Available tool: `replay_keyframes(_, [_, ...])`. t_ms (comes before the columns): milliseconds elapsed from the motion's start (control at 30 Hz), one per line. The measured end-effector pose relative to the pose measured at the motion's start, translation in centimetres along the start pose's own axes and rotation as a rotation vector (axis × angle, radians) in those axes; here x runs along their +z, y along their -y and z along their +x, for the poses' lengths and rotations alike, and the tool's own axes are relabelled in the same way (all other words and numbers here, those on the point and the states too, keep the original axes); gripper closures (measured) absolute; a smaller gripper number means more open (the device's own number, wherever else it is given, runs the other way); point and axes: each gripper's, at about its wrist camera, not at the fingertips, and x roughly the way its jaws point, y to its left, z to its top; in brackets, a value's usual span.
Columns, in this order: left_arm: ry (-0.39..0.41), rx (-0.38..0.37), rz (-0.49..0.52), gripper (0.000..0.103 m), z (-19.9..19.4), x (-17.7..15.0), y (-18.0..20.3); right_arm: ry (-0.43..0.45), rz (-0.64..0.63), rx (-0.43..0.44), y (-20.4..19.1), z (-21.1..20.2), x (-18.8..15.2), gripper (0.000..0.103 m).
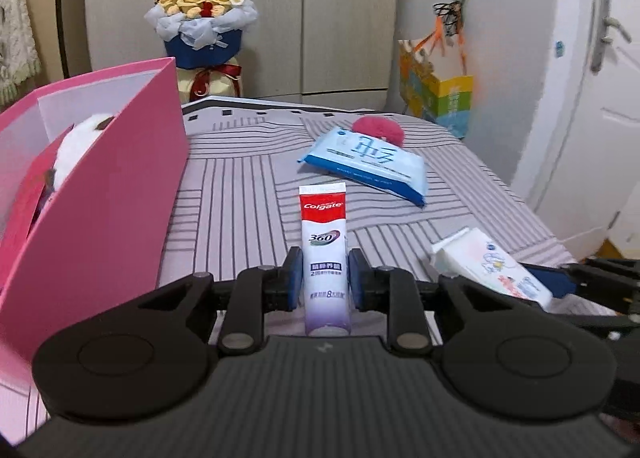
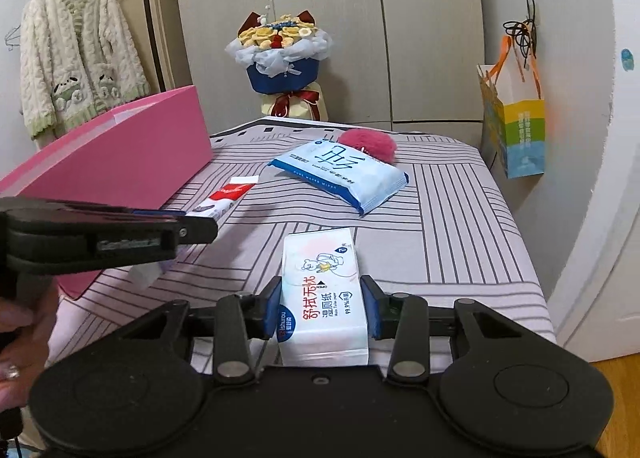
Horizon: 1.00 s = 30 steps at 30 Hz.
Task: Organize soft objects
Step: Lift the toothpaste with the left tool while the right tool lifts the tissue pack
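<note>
Left gripper jaws clamp toothpaste tube; right gripper jaws clamp wet-wipe pack, above the bed near edge

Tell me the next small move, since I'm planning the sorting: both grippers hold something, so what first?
Probably carry the toothpaste tube, clamped in the left gripper, left over the open pink box, which is beside it and already holds a white plush toy.

Grey wardrobe, white door, striped bed.
</note>
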Motion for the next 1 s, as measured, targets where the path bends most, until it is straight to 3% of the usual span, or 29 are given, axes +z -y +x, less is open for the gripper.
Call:
replay_keyframes(533, [-0.034,-0.13,-0.005,0.08,-7.0,-3.3,-1.6,-0.031,-0.004,0.001,-1.7,-3.9,-2.5,0.058])
replay_keyframes(733, [-0.046,-0.199,-0.024,0.08,-10.2,-4.2,-3.0,0.016,-0.027,0.044,-3.7,-7.0,-2.0,0.058])
replay_keyframes(1000, [-0.022,-0.217,0.007,0.08,-15.2,-4.3,-5.3,0.013,-0.114,0.133,-6.9,-9.4,0.4,0.058])
